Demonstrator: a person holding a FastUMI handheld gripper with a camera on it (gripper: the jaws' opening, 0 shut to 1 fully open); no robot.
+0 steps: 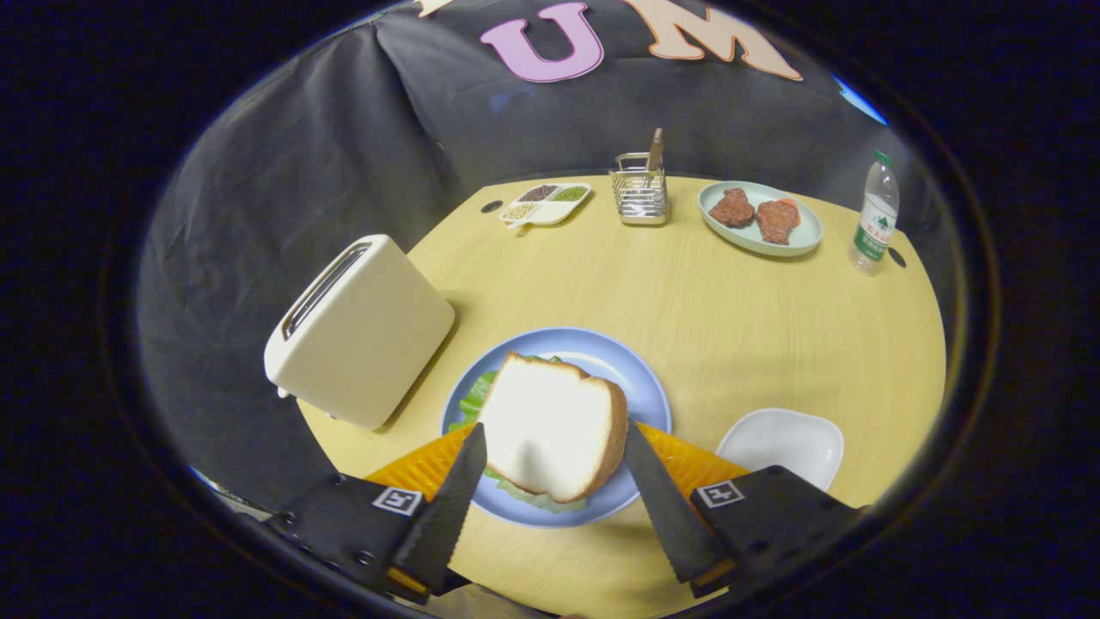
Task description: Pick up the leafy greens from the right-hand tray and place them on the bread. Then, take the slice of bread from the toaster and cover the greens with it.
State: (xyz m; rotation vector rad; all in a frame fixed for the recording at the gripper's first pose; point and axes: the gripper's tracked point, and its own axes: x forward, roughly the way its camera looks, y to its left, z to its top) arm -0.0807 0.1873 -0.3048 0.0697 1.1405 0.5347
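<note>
One slice of white crusted bread [550,425] is lying atop ruffled green leafy greens [475,397] on round blue plate [640,383], between gripper [555,447] fingers; jaws are spreading wide, pressing nothing. Cream plastic toaster [357,331] is sitting just left. Risk: fingertip is nearing crust, so pulling back crooked could be dragging slice off-centre, exposing greens.

gripper [550,460] fingers spread wide, bread slice [554,434] sitting between them on blue plate [640,387]. toaster [357,331] crowds near side just beside plate, white dish [782,443] close on other. wide bare table [756,318] beyond plate till utensil rack [640,189], meat plate [760,219], bottle [874,213] at far edge.
</note>
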